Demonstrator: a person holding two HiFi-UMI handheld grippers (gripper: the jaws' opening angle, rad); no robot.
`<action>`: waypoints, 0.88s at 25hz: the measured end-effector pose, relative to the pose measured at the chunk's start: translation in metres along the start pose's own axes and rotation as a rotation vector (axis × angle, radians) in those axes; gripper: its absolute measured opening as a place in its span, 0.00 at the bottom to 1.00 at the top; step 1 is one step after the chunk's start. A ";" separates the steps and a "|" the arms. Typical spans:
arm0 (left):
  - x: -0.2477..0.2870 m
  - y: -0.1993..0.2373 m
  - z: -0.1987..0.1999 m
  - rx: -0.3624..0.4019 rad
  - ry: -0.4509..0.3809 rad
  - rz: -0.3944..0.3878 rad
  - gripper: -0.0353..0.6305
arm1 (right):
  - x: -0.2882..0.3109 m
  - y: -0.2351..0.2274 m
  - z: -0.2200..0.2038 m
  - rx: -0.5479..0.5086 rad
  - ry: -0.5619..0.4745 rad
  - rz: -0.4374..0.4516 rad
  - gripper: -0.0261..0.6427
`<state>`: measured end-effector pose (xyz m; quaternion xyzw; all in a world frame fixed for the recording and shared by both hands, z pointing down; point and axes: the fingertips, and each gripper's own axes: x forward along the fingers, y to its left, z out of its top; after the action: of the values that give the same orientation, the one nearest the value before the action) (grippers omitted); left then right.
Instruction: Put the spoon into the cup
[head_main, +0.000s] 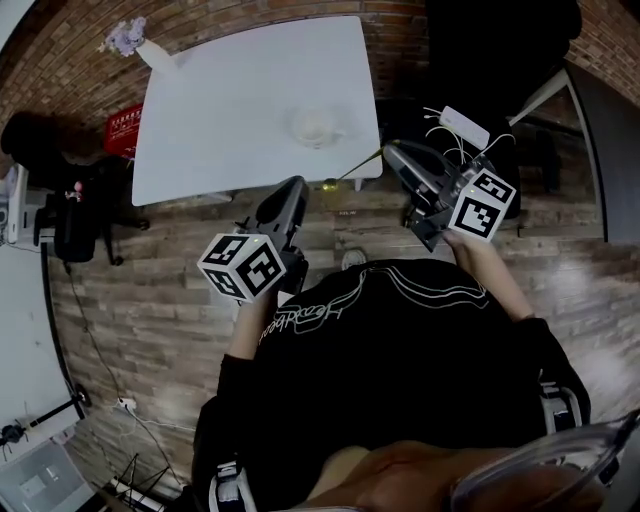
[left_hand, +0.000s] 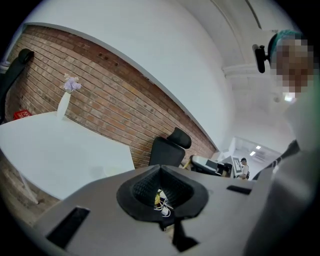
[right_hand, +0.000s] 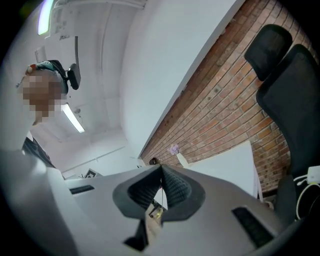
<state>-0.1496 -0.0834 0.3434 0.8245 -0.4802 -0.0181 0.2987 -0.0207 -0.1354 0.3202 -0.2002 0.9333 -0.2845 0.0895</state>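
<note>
Head view, with both gripper views. A person stands on a wood floor (head_main: 150, 320) at the near side of a white table (head_main: 230, 120), a gripper in each hand.

The right gripper (head_main: 392, 152) (right_hand: 161, 169) has its jaws pressed together on the spoon (head_main: 352, 168) (right_hand: 158, 212), a thin gold-coloured utensil. It juts from the jaw tips toward the left and ends over the table's near right corner. In the right gripper view only a fine line and a small gold part of it show between the ribbed pads.

The left gripper (head_main: 293, 190) (left_hand: 160, 170) has its jaws closed, the tips meeting, with nothing held between them (the cables and the yellowish speck seen through the gap lie beyond the jaws). It points at the table's near edge, just left of the spoon's free end.

The cup (head_main: 318, 127), of clear glass, stands upright on the table toward its near right part, farther off than the spoon and apart from it.

A white vase (head_main: 155, 55) (left_hand: 63, 104) of pale purple flowers stands at the table's far left corner. A brick wall (left_hand: 110, 95) (right_hand: 225, 105) lies beyond, and a black office chair (left_hand: 169, 149) (right_hand: 292, 100) stands to the right of the table. A white power strip (head_main: 465, 127) with cables lies on the floor to the right.
</note>
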 end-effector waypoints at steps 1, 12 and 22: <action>0.004 0.008 0.005 0.001 0.004 -0.004 0.06 | 0.008 -0.006 0.001 0.000 0.000 -0.007 0.04; 0.026 0.068 0.025 -0.025 0.018 0.002 0.06 | 0.059 -0.044 0.007 0.006 0.002 -0.037 0.04; 0.049 0.098 0.033 -0.072 0.027 0.039 0.06 | 0.086 -0.078 0.014 0.022 0.033 -0.039 0.04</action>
<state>-0.2098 -0.1741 0.3784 0.8038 -0.4911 -0.0186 0.3352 -0.0692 -0.2377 0.3481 -0.2126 0.9274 -0.2997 0.0705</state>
